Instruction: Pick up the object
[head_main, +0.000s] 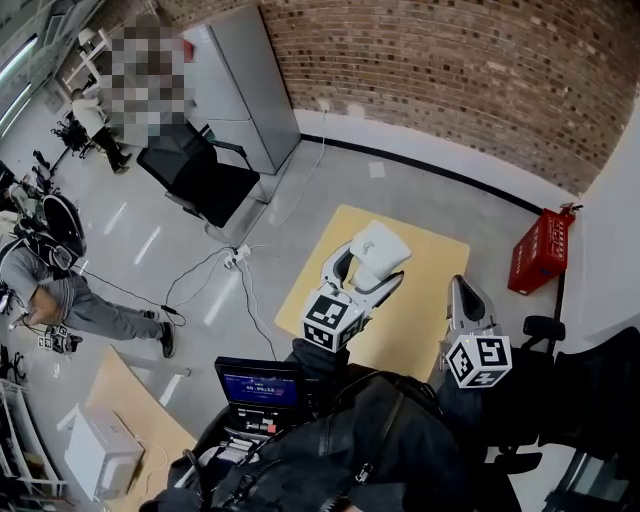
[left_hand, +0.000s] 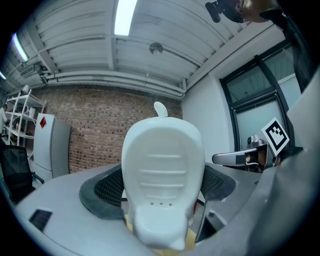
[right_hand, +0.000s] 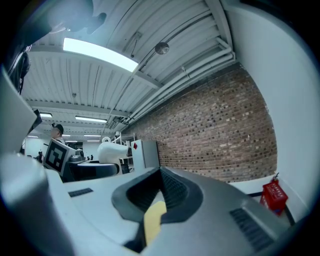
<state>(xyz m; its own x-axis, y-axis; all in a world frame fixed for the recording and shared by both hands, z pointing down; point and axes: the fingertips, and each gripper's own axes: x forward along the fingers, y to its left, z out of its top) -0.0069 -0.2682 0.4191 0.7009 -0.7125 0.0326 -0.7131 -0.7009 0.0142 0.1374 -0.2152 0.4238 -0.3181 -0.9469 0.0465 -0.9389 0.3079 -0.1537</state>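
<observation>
The object is a white, rounded plastic piece with shallow ribs and three small holes. My left gripper is shut on it and holds it up above the yellow table. In the left gripper view the white object fills the space between the dark pads, and it hides the fingertips of the left gripper. My right gripper hovers over the table's right side, shut and holding nothing. Its ribbed pads meet, and only a yellow sliver of table shows under the right gripper.
A red crate stands on the floor by the brick wall, right of the table. A black office chair and a grey cabinet lie at the back left. A laptop sits near the person's lap. Cables cross the floor.
</observation>
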